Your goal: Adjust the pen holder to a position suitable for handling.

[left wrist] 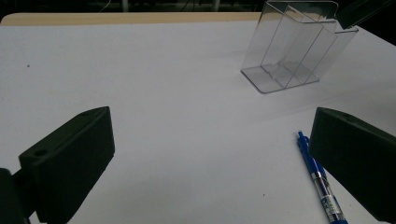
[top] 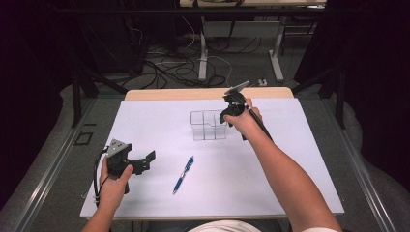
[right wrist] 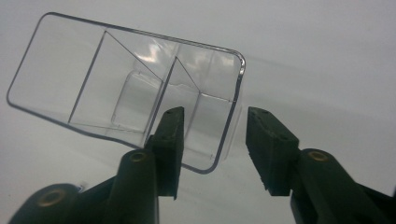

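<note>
The right claw (right wrist: 212,140) is open over the clear plastic organiser box with inner dividers (right wrist: 126,88). In the right gripper view one black jaw sits inside the box's end compartment and the other outside its short end wall, so the wall stands between them with a gap on both sides; neither jaw presses on it. In the high view the right hand (top: 244,121) holds this claw (top: 226,116) at the right end of the box (top: 209,125), with a grey plate tilted above it.

The left claw (left wrist: 210,158) is open wide and holds nothing. Its two black jaws stand well apart above the bare white desk (left wrist: 163,93). In the high view the left hand (top: 113,186) keeps this claw (top: 147,162) near the desk's left front, with its cable looping beside the wrist.

A blue ballpoint pen with a clear barrel section (left wrist: 322,184) lies flat on the desk, just beside the left claw's right-hand jaw in the left gripper view. In the high view the pen (top: 183,175) lies slanted between the two hands, in front of the box and apart from it.

The box stands upright in the middle of the white desk (top: 290,183), toward its far edge, where a strip of pale wood (top: 174,94) shows.
</note>
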A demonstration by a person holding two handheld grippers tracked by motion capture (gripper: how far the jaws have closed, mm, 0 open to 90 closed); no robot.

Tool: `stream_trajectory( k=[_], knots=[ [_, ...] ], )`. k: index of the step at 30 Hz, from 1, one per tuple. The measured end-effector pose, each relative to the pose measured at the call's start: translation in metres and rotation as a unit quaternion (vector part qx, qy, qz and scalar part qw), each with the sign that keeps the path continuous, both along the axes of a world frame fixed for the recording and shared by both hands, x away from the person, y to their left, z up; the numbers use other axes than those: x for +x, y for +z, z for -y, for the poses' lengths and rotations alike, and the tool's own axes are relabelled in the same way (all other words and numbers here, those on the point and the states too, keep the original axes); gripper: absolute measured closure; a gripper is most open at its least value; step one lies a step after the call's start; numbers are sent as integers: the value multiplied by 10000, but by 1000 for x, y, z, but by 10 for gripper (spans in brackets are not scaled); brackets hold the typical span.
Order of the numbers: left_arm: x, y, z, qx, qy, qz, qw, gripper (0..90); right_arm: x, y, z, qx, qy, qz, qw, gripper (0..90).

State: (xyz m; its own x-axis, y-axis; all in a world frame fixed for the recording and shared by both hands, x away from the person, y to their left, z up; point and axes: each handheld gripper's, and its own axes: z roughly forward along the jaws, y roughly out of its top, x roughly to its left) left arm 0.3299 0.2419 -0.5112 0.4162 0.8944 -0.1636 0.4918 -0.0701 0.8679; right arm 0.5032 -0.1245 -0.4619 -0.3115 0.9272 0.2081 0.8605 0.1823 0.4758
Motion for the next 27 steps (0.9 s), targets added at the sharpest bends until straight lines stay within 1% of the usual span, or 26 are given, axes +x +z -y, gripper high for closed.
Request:
stream_trajectory(
  k=[2,3,5,6,7,9,10,11,12,13,15,17,19,20,21,22,23,24,25,26,27],
  knots=[
    [1,0,0,-18,11,-39,10000,6,-4,1,3,-22,113,148,9998,516],
    [1,-1,1,-15,12,-47,10000,6,-6,2,6,-22,203,295,9994,476],
    [1,-1,1,-7,16,-54,10000,6,-11,2,12,-32,463,744,9961,437],
    [2,-1,1,-19,18,-63,10000,6,-14,3,14,-95,520,822,9952,411],
    [3,-1,0,-22,22,-75,10000,6,-14,3,14,-95,520,822,9952,411],
    [3,-1,1,-51,33,-117,9999,7,-20,6,19,-100,632,1094,9919,360],
    [3,-1,1,-69,29,-145,9999,7,-26,7,24,-201,743,1289,9887,307],
    [3,-1,1,-96,24,-162,9998,7,-26,7,24,-201,743,1289,9887,307],
    [2,-1,1,-100,19,-173,9998,7,-29,8,27,-325,798,1427,9860,297],
    [2,-1,1,-110,27,-166,9998,7,-32,9,29,-385,829,1465,9850,298],
    [1,1,1,-177,18,-157,9997,7,-38,10,34,-341,929,1508,9836,293],
    [1,1,1,-195,-10,-147,9997,7,-45,10,39,-396,987,1699,9797,201],
    [1,0,2,-230,-22,-156,9996,6,-54,8,42,-289,1005,1777,9785,232],
    [1,0,2,-236,-33,-185,9995,5,-57,8,44,-220,1047,1825,9774,231],
    [1,0,3,-241,-46,-178,9995,1,-63,7,46,-143,1098,1927,9750,229],
    [2,0,3,-229,-51,-165,9996,1,-67,6,48,-169,1097,1984,9738,206],
    [1,0,3,-231,-78,-166,9996,1,-70,6,49,-190,1117,2069,9718,156],
    [1,1,4,-264,-104,-181,9994,1,-74,5,51,-148,1164,2195,9685,144],
    [1,1,4,-273,-114,-185,9994,1,-80,5,54,-87,1177,2299,9660,149],
    [1,2,4,-297,-138,-180,9993,1,-83,5,56,-67,1138,2354,9652,148],
    [1,2,5,-290,-160,-155,9993,1,-90,4,60,-10,1110,2439,9634,146]
  ],
)
